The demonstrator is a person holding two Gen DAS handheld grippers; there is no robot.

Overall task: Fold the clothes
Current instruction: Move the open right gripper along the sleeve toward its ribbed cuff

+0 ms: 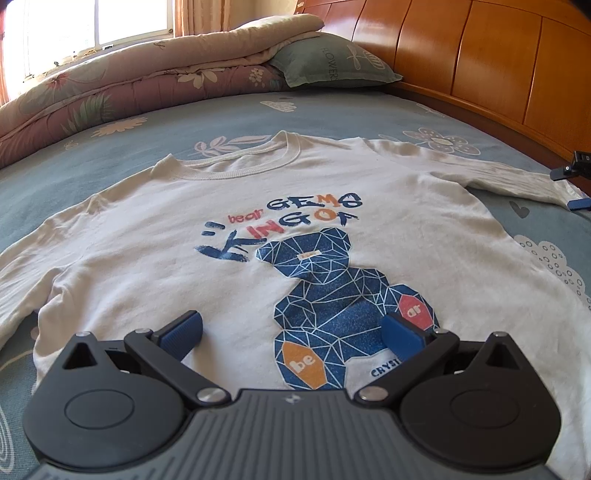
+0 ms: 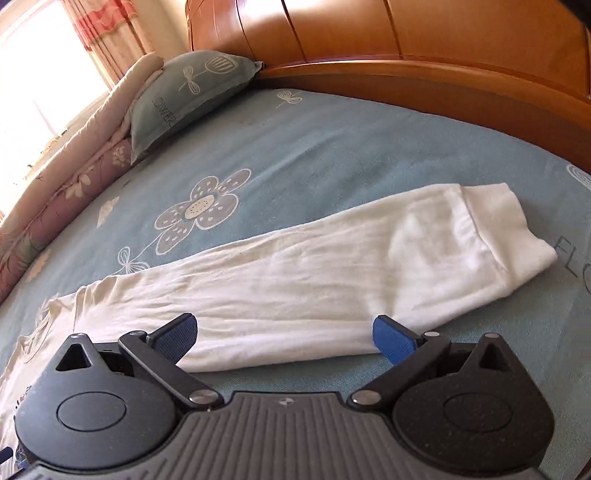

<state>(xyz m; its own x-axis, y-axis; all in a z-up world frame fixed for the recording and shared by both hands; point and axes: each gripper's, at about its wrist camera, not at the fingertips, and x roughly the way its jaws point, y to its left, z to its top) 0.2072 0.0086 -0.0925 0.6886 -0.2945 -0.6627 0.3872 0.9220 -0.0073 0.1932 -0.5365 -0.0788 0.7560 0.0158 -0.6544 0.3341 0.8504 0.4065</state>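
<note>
A white long-sleeved shirt (image 1: 177, 251) with a blue bear print (image 1: 332, 302) lies flat, face up, on the bed, collar toward the pillow. My left gripper (image 1: 291, 332) is open just above the shirt's lower front, with nothing between its blue pads. The right sleeve (image 2: 314, 273) stretches straight out across the sheet, cuff (image 2: 509, 229) at the far right. My right gripper (image 2: 282, 332) is open over the sleeve's near edge, its pads spread wide and holding nothing. Part of the right gripper (image 1: 570, 170) shows at the left wrist view's right edge.
The blue flowered sheet (image 2: 295, 147) covers the bed. A folded quilt (image 1: 110, 85) and a green pillow (image 1: 332, 62) lie at the far side. A wooden headboard (image 1: 480, 62) runs along the right. A bright window (image 1: 74, 22) is behind.
</note>
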